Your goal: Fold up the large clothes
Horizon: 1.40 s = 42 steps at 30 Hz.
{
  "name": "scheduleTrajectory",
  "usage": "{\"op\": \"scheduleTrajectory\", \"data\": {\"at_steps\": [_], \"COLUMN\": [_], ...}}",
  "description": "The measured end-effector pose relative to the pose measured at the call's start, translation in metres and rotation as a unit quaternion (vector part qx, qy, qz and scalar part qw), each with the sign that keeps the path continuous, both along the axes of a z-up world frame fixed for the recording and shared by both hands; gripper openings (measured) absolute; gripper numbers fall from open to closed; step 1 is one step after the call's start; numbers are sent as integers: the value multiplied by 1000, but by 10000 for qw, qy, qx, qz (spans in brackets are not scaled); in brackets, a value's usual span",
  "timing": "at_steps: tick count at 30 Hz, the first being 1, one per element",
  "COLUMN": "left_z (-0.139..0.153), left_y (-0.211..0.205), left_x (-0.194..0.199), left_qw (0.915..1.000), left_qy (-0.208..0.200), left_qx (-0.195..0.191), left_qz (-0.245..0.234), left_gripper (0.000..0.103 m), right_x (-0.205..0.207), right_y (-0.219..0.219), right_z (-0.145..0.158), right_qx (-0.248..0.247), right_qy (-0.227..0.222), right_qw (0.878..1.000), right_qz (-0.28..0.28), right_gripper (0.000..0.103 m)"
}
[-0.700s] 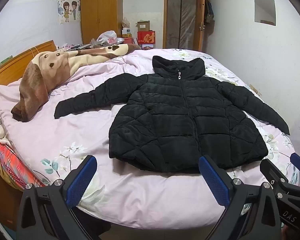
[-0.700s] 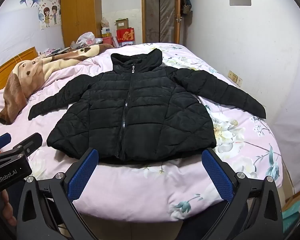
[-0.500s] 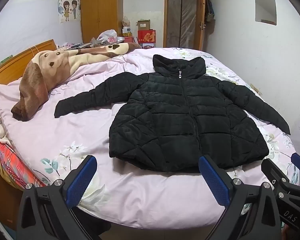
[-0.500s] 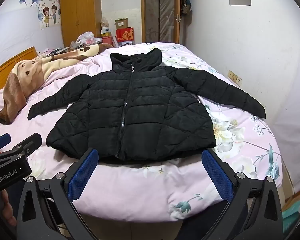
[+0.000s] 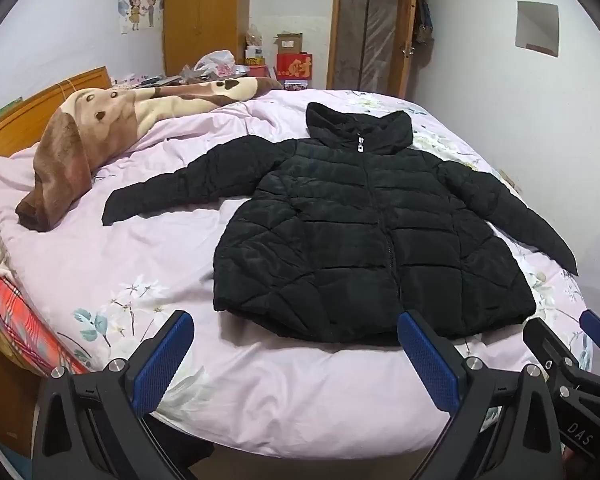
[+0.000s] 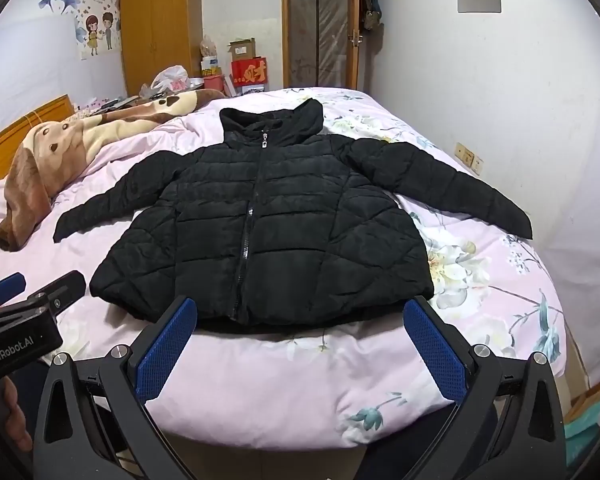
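Left wrist view: our left gripper (image 5: 292,354) stands fully open and empty above the near edge of the bed (image 5: 284,412). The black quilted jacket (image 5: 364,240) lies flat, zipped, sleeves spread. We judge that folding has not begun; the next move calls for reaching a sleeve or the hem.

Right wrist view: our right gripper (image 6: 300,344) is likewise wide open, holding nothing. The jacket (image 6: 260,224) looks puffy and slippery, so we should pinch deep into the padding.
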State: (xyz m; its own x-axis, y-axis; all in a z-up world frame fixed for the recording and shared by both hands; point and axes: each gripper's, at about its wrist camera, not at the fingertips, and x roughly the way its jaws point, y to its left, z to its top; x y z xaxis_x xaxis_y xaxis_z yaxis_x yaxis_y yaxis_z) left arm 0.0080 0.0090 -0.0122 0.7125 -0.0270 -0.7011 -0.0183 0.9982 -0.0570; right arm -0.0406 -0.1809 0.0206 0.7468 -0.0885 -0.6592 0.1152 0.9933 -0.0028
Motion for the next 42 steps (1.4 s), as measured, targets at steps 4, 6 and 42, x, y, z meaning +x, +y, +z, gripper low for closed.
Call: {"op": "scheduleTrajectory", "data": {"at_steps": [4,6,42], "left_z": [4,4,2], "left_y": [2,4,10], "left_x": [-1,0,1], "left_qw": [10000,10000,9999], "left_qy": [-58,-29,23], "left_qx": [37,-28,33], "left_qz": [54,55,127], "left_gripper": [103,103,103], "right_x": [1,2,2], "right_y": [3,2,5], "right_z": [3,3,5], "right_qx": [-34,-75,-120], "right_qy": [-38,-74,-78], "right_qw": [10000,9999,9999], "right_qz": [-20,-71,4], "right_gripper": [103,103,103]}}
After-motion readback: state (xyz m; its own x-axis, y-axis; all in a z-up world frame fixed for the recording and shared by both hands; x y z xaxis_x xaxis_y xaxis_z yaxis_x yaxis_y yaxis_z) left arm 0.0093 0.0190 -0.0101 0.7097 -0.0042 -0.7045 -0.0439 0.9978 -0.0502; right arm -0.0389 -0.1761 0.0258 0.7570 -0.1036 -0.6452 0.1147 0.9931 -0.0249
